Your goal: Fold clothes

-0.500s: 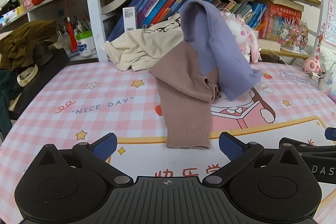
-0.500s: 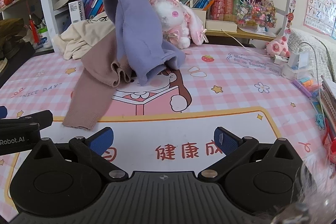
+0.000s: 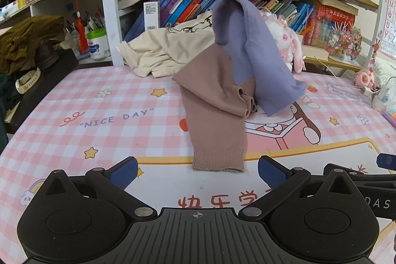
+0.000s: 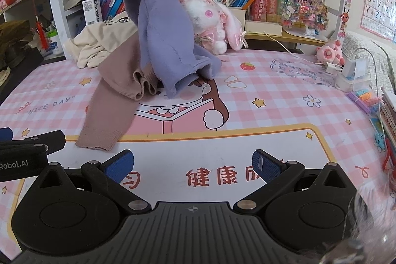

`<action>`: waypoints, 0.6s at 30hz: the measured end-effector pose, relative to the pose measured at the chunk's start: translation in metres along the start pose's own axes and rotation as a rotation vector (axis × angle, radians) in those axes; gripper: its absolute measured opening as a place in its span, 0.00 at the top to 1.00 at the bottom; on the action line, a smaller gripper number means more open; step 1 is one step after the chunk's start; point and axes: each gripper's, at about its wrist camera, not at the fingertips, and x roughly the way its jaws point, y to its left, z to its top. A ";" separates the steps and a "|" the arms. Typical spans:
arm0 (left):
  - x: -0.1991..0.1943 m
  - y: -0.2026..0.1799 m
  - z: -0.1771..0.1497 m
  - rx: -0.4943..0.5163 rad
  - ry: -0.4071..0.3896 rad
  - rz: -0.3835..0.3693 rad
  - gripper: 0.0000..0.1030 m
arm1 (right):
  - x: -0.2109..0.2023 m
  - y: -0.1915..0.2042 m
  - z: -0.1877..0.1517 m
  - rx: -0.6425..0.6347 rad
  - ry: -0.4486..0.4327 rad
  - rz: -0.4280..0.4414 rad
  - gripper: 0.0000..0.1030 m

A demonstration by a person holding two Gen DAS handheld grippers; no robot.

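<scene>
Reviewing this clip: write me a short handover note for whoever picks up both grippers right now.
Left gripper: open, empty, above the mat.
Right gripper: open, empty, also above the mat.
Clothes: brown sweater trails down onto the mat, its hem nearest the left gripper; purple garment is draped over the heap; cream shirt is bunched behind by the shelf.
Done: nothing folded.
Left: pull each garment out, spread it flat, fold it.

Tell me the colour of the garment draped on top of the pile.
Lavender purple sweater, clearest in the right wrist view.
</scene>
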 end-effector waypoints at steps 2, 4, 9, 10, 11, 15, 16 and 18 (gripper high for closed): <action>-0.001 0.001 0.001 -0.002 0.002 -0.005 0.00 | -0.001 0.004 -0.001 -0.002 -0.002 0.003 0.00; -0.001 0.001 0.001 -0.001 0.005 -0.004 0.00 | -0.002 0.007 -0.002 -0.005 -0.004 0.006 0.00; -0.002 0.002 0.002 -0.004 -0.003 0.012 0.00 | -0.002 0.005 -0.002 -0.013 0.002 0.029 0.00; -0.002 0.002 0.002 -0.005 -0.002 0.011 0.00 | -0.003 0.007 -0.002 -0.015 0.001 0.028 0.00; -0.002 0.002 0.002 -0.007 -0.001 0.009 0.00 | -0.004 0.008 -0.003 -0.013 0.002 0.034 0.00; -0.002 0.003 0.001 0.002 0.011 0.006 0.00 | -0.005 0.006 -0.002 0.001 0.006 0.067 0.02; -0.002 0.002 0.001 0.008 0.016 0.007 0.00 | -0.005 0.006 -0.002 0.004 0.007 0.074 0.02; -0.001 0.002 0.001 0.015 0.021 0.011 0.00 | -0.005 0.007 -0.001 -0.004 0.013 0.068 0.02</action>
